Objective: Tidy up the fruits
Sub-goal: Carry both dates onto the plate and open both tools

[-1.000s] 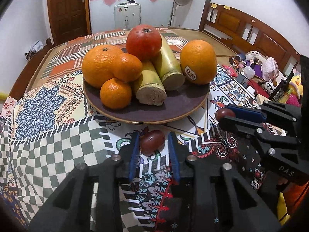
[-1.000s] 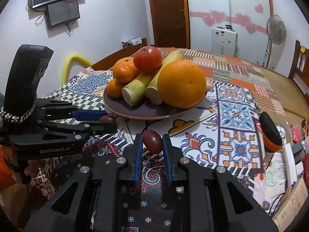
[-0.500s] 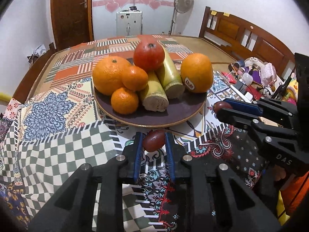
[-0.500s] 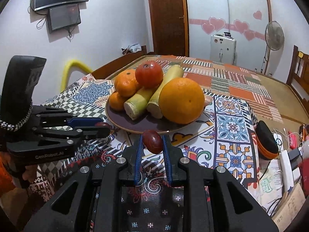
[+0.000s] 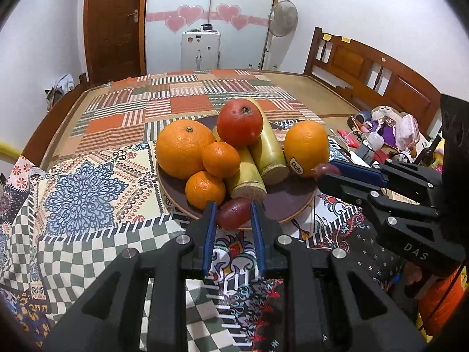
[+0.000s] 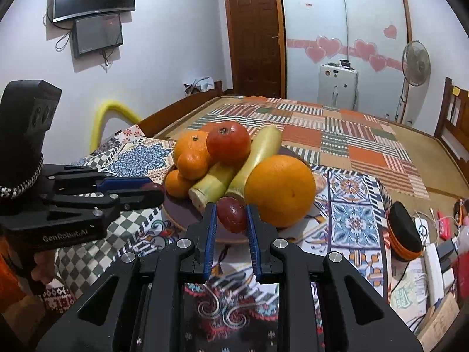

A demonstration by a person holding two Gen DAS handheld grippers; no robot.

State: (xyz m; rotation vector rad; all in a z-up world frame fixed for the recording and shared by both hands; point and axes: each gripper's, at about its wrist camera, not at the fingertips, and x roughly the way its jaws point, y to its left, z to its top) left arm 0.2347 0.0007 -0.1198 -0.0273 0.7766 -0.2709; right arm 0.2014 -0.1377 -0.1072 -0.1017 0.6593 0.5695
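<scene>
I have a dark red jujube (image 5: 233, 213) pinched between the left gripper's (image 5: 231, 220) jaws, and a second jujube (image 6: 232, 214) pinched between the right gripper's (image 6: 231, 218) jaws. Just beyond both sets of jaws sits the brown plate (image 5: 293, 202), piled with oranges (image 5: 184, 148), a red tomato (image 5: 239, 122) on top and pale cut stalks (image 5: 268, 152). A stickered orange (image 5: 306, 148) lies ahead and right of my left jaws. The plate rests on a patterned cloth (image 5: 85, 193) covering the surface.
</scene>
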